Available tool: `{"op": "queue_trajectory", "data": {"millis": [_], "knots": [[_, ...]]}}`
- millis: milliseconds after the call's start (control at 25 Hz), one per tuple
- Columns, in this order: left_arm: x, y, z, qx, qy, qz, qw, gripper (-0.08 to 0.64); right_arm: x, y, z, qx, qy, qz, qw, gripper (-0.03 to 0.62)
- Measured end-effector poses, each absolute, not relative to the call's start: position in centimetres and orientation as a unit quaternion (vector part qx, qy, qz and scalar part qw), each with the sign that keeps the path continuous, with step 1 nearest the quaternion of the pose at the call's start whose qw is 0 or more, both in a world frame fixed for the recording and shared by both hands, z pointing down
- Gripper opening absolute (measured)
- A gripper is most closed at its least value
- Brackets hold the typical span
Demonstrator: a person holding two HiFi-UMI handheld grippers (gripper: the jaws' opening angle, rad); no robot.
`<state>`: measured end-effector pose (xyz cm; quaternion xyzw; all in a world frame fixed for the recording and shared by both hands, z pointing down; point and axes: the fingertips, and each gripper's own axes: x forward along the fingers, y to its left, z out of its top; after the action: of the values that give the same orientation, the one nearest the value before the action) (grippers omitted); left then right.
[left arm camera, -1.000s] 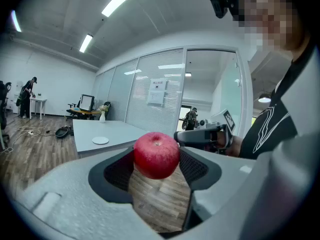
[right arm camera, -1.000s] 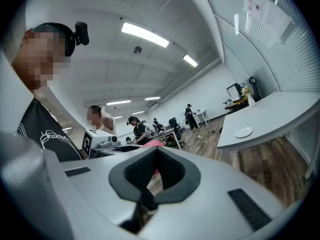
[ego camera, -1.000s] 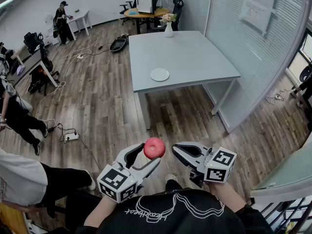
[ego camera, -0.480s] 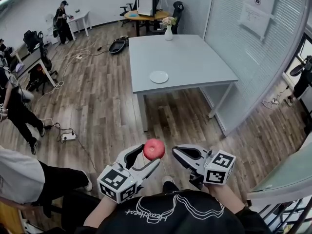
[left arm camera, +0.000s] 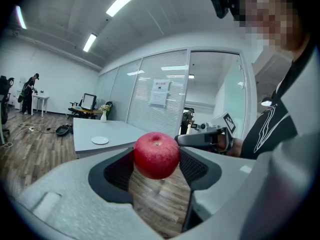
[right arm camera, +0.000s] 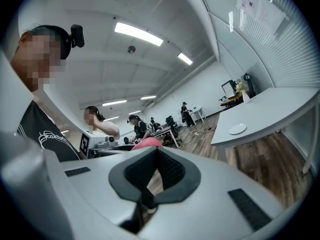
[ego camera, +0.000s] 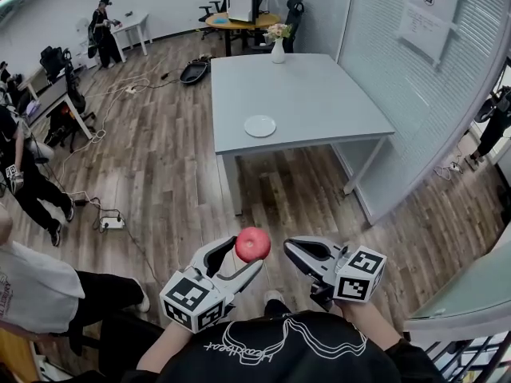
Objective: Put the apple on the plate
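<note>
A red apple (ego camera: 253, 244) is held in the air over the wooden floor, and my left gripper (ego camera: 239, 255) is shut on it. In the left gripper view the apple (left arm camera: 156, 155) sits between the dark pads (left arm camera: 116, 171) of my left gripper (left arm camera: 156, 165). My right gripper (ego camera: 294, 250) hovers just right of the apple, shut with nothing in it; its pads meet at the tip (right arm camera: 156, 154). The white plate (ego camera: 260, 126) lies near the front edge of the grey table (ego camera: 319, 94), well ahead of both grippers. It shows small in both gripper views (left arm camera: 100, 140) (right arm camera: 237, 129).
A vase of flowers (ego camera: 278, 49) stands at the table's far edge. A glass wall with blinds (ego camera: 415, 70) runs along the right. People (ego camera: 32, 190) stand at the left. Cables and a power strip (ego camera: 112, 223) lie on the floor.
Both grippers and the apple keep their places in the view. The people at the left edge have shifted a little.
</note>
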<state>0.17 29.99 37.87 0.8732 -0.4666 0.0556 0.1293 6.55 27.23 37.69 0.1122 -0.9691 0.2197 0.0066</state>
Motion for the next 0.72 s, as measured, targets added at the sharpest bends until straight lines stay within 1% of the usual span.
{"op": "queue_trajectory", "data": {"millis": [280,720], "knots": [[1.1,24.3,37.5,0.869,-0.473,0.061,0.133,0.285,7.6,21.4,37.5,0.11,-0.968,0.226,0.007,0.009],[4.0,14.8,36.4,0.868,-0.479,0.068,0.111,0.285,10.4,12.0,36.7,0.1,-0.971,0.216,-0.007,0.009]]}}
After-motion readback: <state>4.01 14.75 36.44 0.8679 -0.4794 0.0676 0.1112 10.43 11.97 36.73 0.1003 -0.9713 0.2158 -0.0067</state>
